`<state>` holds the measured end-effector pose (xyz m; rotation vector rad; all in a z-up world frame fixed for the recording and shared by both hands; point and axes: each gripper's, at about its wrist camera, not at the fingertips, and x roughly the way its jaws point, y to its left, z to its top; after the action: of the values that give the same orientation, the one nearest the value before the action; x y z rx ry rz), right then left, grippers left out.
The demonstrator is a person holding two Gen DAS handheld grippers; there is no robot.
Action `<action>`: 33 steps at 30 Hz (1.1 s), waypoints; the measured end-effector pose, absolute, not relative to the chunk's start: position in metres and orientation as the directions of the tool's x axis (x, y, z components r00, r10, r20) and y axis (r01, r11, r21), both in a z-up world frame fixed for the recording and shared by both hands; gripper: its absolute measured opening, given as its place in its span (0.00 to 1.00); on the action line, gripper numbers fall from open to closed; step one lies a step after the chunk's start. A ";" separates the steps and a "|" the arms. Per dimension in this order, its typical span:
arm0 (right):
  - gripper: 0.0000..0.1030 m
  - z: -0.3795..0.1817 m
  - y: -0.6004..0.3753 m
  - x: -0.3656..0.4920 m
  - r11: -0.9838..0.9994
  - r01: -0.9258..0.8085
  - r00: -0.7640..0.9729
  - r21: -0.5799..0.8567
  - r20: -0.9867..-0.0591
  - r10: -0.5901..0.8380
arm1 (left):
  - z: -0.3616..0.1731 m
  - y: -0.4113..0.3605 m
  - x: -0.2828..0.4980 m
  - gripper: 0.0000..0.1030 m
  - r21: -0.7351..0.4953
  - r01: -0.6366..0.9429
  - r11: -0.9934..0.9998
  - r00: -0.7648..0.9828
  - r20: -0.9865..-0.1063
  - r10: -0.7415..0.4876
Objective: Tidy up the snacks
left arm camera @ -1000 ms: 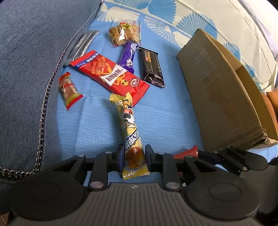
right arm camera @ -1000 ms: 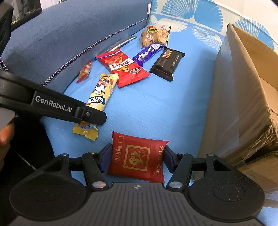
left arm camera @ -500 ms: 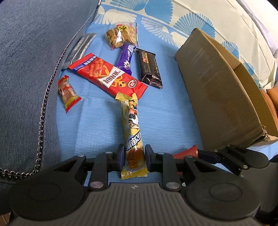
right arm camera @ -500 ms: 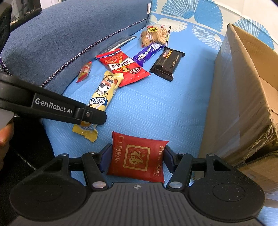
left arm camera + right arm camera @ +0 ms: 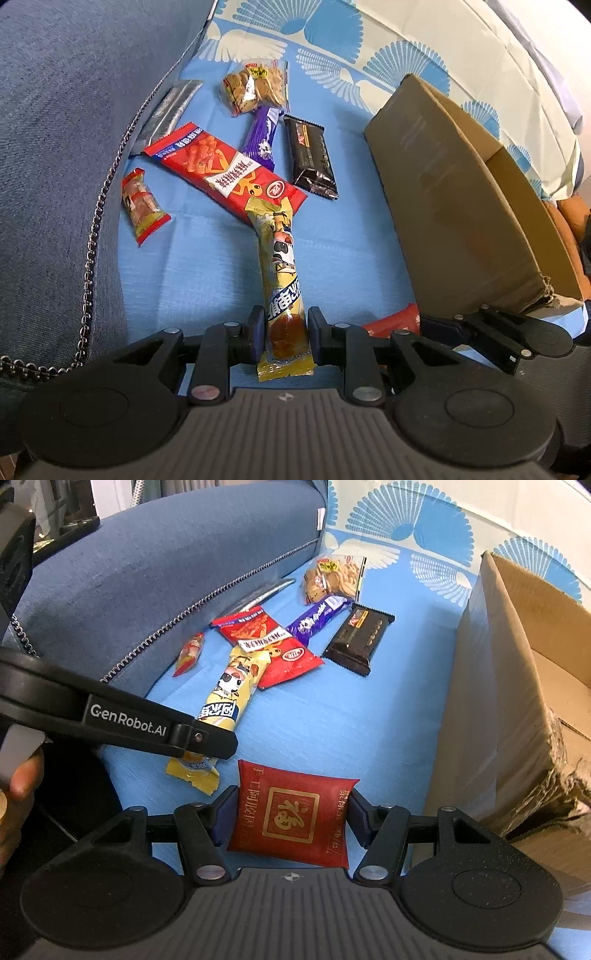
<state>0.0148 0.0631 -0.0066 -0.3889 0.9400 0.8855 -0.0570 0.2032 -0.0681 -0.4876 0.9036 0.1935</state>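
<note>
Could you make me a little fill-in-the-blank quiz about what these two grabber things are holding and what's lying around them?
1. The left gripper is shut on a long ____ snack stick.
2. The right gripper is shut on a ____ pouch with gold print.
3. The purple bar lies between the red packet and the ____ bar.
4. To the right of the snacks stands an open ____ box.

Missing words: yellow; red; black; cardboard
</note>
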 end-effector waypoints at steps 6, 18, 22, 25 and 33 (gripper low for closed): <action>0.61 0.014 0.060 0.009 0.578 -0.812 0.304 0.082 -0.786 0.538 | -0.061 0.207 -0.066 0.26 -0.373 -0.346 0.861 0.665 -0.745 -0.055; 0.61 0.112 0.023 0.030 0.505 -0.862 0.374 0.038 -0.625 0.685 | -0.051 0.209 -0.074 0.26 -0.391 -0.346 0.853 0.715 -0.699 -0.030; 0.61 0.133 -0.003 0.062 0.538 -0.843 0.433 0.022 -0.568 0.701 | -0.045 0.202 -0.076 0.26 -0.352 -0.334 0.874 0.725 -0.689 -0.001; 0.61 0.123 -0.023 0.086 0.608 -0.791 0.481 0.061 -0.554 0.680 | -0.040 0.197 -0.077 0.26 -0.311 -0.338 0.888 0.730 -0.683 0.038; 0.61 0.111 -0.059 0.112 0.718 -0.670 0.564 0.191 -0.498 0.659 | -0.020 0.186 -0.067 0.26 -0.312 -0.415 0.854 0.730 -0.675 0.108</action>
<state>0.1116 -0.0592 0.1114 -0.0208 0.5771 0.7814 -0.0672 0.1860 -0.0204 -0.4704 0.6986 0.3000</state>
